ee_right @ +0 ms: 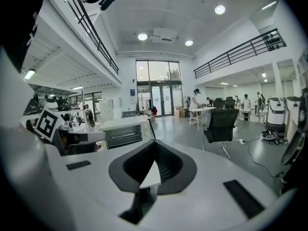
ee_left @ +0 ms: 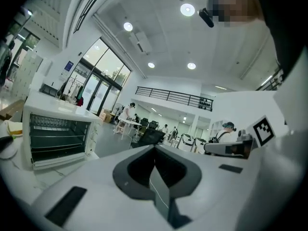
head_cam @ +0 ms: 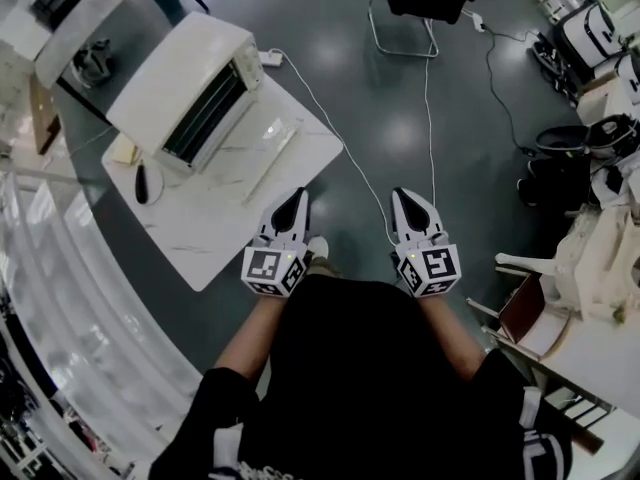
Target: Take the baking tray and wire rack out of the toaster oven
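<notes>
Both grippers are held out in front of me over the grey floor, clear of the work. The left gripper (head_cam: 296,200) has its two black jaws pressed together with nothing between them, and its own view shows only the seam where they meet. The right gripper (head_cam: 404,202) is the same: jaws together, empty.

The boxy white toaster oven (head_cam: 188,90) sits on the white marble-pattern table (head_cam: 215,233), ahead of me and off to my left. The left gripper is clearly nearer, close to the table's near corner, while the right one is well apart from it. The oven's long axis runs diagonally across the table. Its dark mouth faces the open part of the tabletop, and the glass door (head_cam: 270,146) looks to be dropped flat there.

In the left gripper view I can see thin wire shelf lines (ee_left: 57,127) inside the cavity, so I judge the wire rack is still in place. I cannot pick out the baking tray as separate from it.

Nothing is out yet. I judge the next move is to swing left, square up to the mouth, and spread the jaws before reaching in.
</notes>
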### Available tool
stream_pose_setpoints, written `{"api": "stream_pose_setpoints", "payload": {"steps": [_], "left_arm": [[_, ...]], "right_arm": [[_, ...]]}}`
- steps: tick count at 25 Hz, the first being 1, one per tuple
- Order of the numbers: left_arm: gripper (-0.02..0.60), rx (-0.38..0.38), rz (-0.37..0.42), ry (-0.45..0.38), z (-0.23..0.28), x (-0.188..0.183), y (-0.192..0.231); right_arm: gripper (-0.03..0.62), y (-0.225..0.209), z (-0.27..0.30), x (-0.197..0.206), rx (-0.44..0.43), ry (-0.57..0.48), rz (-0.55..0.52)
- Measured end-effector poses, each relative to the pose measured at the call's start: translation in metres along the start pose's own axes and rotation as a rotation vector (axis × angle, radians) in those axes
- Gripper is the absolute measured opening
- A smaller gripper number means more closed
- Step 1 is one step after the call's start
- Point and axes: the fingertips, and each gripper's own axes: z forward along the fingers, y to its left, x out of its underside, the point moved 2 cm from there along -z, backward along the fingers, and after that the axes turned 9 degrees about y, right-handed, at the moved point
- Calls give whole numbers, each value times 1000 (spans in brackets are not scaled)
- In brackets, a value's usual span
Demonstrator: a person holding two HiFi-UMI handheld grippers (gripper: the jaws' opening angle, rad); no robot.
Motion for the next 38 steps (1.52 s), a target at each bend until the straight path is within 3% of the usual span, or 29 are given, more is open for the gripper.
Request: {"api": "stream_pose_setpoints", "payload": {"steps": [5,10,15,23,30,33,38], "left_arm": [[20,-56,-25,-11,2,-16,45],[20,-119,-100,-40,-7,-19,70],[20,-95,-90,-104,-16,-24,79],[20,-269,-202,-104,-7,-15,137],[20,-530,-292,-102,11,-11,204],[20,-607,-373,-120,18,-6,229],[20,-711,-447,-169,28,2,251]], "right_arm": [[23,10,37,-11,6,66,7],[23,32,72,-43,-103,29,32],[23,57,112,-39,-193,83,65],[23,77,201,-54,-405,103,10],[23,90,292,-44,-636,202,-66],[23,95,321,-40,-731,247,-82],[23,102,359,-38,-813,296,-111]]}}
